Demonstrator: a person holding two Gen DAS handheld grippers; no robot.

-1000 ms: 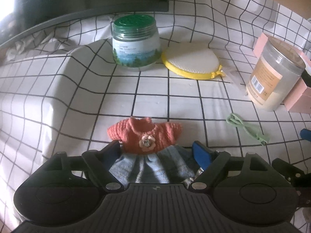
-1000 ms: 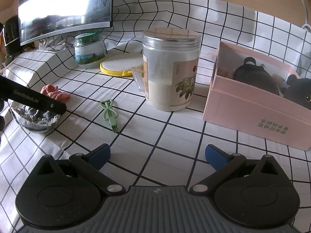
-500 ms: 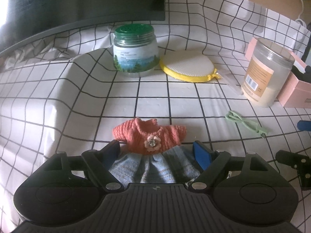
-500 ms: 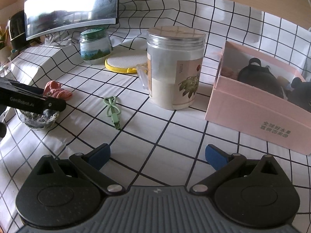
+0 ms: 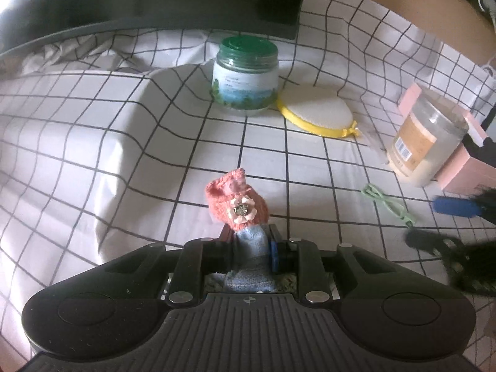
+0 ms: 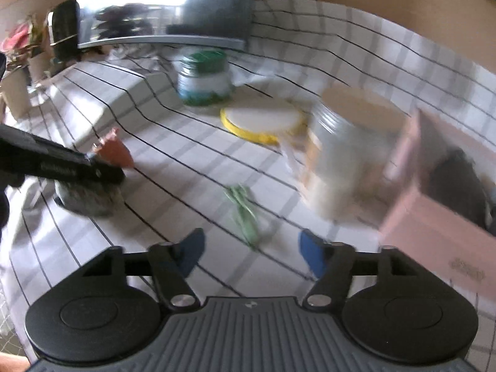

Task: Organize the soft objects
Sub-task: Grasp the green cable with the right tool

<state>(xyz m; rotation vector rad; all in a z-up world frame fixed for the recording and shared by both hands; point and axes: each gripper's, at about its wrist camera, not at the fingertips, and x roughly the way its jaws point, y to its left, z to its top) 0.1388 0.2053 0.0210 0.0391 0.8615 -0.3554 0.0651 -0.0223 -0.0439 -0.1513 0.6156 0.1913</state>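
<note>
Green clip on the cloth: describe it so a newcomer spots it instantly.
Start at the tall clear jar of pale powder beside the pink box. In front of it, flat on the checked cloth, lies the green clip: thin, looped, the only small green item there.

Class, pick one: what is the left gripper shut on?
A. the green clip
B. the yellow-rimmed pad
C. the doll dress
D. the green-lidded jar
C: in the left wrist view the left gripper has its jaws closed on the blue skirt of the doll dress.
</note>
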